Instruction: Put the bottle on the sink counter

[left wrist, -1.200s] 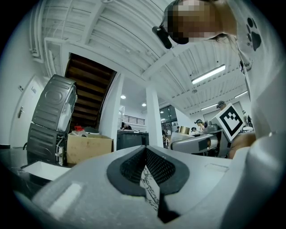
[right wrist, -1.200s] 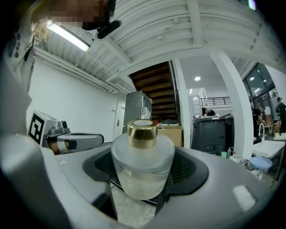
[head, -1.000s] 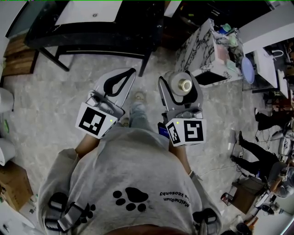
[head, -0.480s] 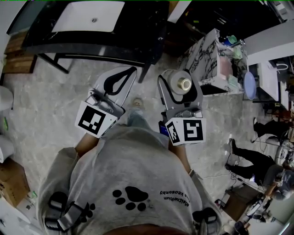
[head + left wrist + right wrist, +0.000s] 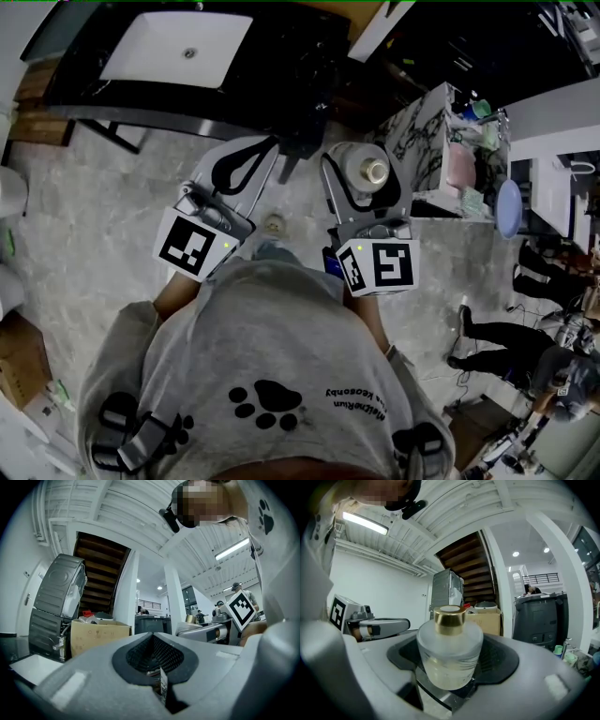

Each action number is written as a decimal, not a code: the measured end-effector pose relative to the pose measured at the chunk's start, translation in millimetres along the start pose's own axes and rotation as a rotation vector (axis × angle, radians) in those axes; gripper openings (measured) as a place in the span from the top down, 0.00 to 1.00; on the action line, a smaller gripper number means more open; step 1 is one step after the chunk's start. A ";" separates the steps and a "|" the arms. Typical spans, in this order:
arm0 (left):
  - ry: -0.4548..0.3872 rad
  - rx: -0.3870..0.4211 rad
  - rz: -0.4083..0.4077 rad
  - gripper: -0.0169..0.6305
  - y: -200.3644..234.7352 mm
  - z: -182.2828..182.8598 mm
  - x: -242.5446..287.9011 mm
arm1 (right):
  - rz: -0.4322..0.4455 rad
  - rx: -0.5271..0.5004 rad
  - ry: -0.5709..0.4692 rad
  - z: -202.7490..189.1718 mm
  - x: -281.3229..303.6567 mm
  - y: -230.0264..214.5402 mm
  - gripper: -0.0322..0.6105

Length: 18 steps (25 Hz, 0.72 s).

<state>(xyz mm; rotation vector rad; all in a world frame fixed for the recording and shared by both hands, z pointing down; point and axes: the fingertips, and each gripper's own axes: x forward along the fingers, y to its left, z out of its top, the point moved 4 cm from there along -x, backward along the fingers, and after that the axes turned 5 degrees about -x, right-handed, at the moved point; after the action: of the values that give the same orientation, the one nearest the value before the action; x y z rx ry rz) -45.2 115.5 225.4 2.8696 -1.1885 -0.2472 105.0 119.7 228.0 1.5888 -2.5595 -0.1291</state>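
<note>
**Bottle held near the sink**

The right tongs [image 5: 364, 161] are clenched on a round frosted glass bottle with a gold cap [image 5: 449, 648]. The bottle stands upright between them, above the pale stone floor [image 5: 84, 206]. The left tongs [image 5: 255, 157] are squeezed together with nothing in them. The black sink bench [image 5: 281, 66] with its white basin [image 5: 178, 47] is just ahead.

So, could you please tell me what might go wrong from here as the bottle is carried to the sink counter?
1. The bottle looks like smooth, rounded frosted glass, and the right gripper grips only its lower body. It may slip, with hard floor below.
2. The sink counter edge is close ahead, so the bottle could knock against it.
3. The marbled cabinet stands close on the right and could be clipped.
</note>
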 end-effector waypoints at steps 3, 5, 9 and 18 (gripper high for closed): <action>-0.002 0.006 0.015 0.97 4.4 -2.2 17.9 | 0.020 -0.002 -0.004 -1.8 13.0 -15.9 0.43; -0.005 0.011 0.025 0.97 7.4 -3.2 29.1 | 0.031 -0.004 -0.011 -2.3 21.0 -26.0 0.43; -0.007 0.021 0.043 0.97 12.7 -6.5 45.5 | 0.051 -0.004 -0.019 -4.9 36.2 -42.3 0.43; 0.021 0.031 0.085 0.97 22.6 -11.1 47.9 | 0.081 0.014 -0.022 -9.3 54.8 -49.0 0.43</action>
<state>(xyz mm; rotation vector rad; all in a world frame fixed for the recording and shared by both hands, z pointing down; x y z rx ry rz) -26.0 65.3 231.7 2.8312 -1.3188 -0.1977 125.8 48.8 233.8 1.4937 -2.6419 -0.1220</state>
